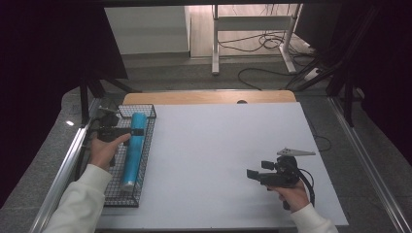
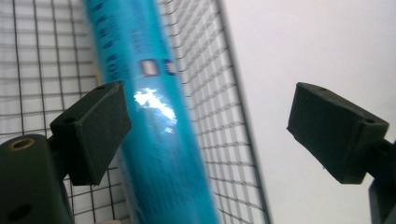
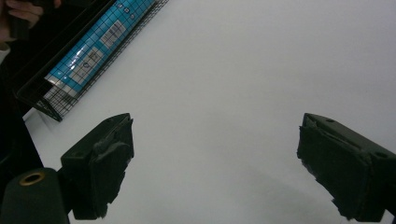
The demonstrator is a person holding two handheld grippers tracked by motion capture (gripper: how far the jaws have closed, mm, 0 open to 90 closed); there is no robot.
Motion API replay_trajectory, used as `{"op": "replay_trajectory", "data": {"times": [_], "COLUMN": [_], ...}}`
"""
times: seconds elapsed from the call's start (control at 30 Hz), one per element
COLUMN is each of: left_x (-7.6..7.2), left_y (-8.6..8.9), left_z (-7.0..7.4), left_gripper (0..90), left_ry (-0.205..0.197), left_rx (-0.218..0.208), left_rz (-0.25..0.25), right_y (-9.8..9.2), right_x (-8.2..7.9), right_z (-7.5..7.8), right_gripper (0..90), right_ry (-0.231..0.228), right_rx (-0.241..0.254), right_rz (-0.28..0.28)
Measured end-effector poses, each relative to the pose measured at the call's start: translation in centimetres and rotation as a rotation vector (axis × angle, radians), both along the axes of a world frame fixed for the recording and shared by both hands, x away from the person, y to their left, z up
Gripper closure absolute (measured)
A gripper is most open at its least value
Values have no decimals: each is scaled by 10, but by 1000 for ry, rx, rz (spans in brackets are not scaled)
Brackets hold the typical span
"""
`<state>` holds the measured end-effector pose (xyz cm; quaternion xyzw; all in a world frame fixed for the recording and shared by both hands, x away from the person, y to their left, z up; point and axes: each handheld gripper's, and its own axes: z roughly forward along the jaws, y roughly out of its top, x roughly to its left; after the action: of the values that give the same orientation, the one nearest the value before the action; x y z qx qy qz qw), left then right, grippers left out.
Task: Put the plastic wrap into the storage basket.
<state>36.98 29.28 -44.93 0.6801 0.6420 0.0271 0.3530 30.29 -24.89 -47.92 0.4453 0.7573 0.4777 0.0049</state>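
A long blue roll (image 1: pixel 134 150) lies lengthwise in a black wire basket (image 1: pixel 116 195) at the table's left edge. My left gripper (image 1: pixel 136 131) hovers over the roll's far half. In the left gripper view the roll (image 2: pixel 159 130) runs between the jaws, close beside the left pad (image 2: pixel 93 133) and far from the right one, so the left gripper (image 2: pixel 210 135) is open. My right gripper (image 1: pixel 259 170) is held near the table's front right, open, with nothing between its jaws (image 3: pixel 215 163). From there the roll (image 3: pixel 88 51) and basket (image 3: pixel 51 100) show at top left.
The white table top (image 1: pixel 218 145) stretches between the basket and the right gripper. A wooden strip (image 1: pixel 209 97) borders its far edge. Beyond it stand a white desk frame (image 1: pixel 252 29) and cables on the floor (image 1: pixel 262 73). Metal rails (image 1: pixel 63 170) flank the table.
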Motion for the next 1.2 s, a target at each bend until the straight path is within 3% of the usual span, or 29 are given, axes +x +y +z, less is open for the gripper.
{"op": "replay_trajectory", "data": {"times": [0.1,0.23,0.3,0.4,0.53,0.7,0.83,1.2], "left_x": [-16,-41,-56,-78,-102,-124,-134,-129], "left_y": [-4,-12,-13,-21,-39,-64,-82,-96], "left_z": [9,17,19,21,18,6,-3,-14], "left_gripper": [136,143,159,171,176,180,183,186], "left_ry": [-55,-104,-139,-184,-222,-233,-244,-235], "left_rx": [-25,-3,-30,-20,-3,-7,44,33], "left_rz": [-50,-147,-180,-236,-298,-360,-386,-395], "right_y": [-1,-1,-2,-4,-5,-7,-12,-16], "right_x": [0,-2,-4,-4,-4,-9,-10,-11], "right_z": [0,1,2,2,1,1,-3,-3], "right_gripper": [111,111,111,111,117,118,119,120], "right_ry": [-9,-22,-27,-31,-43,-79,-83,-118], "right_rx": [-10,-31,-36,-40,-48,-102,-115,-141], "right_rz": [1,8,10,6,12,34,30,44]}}
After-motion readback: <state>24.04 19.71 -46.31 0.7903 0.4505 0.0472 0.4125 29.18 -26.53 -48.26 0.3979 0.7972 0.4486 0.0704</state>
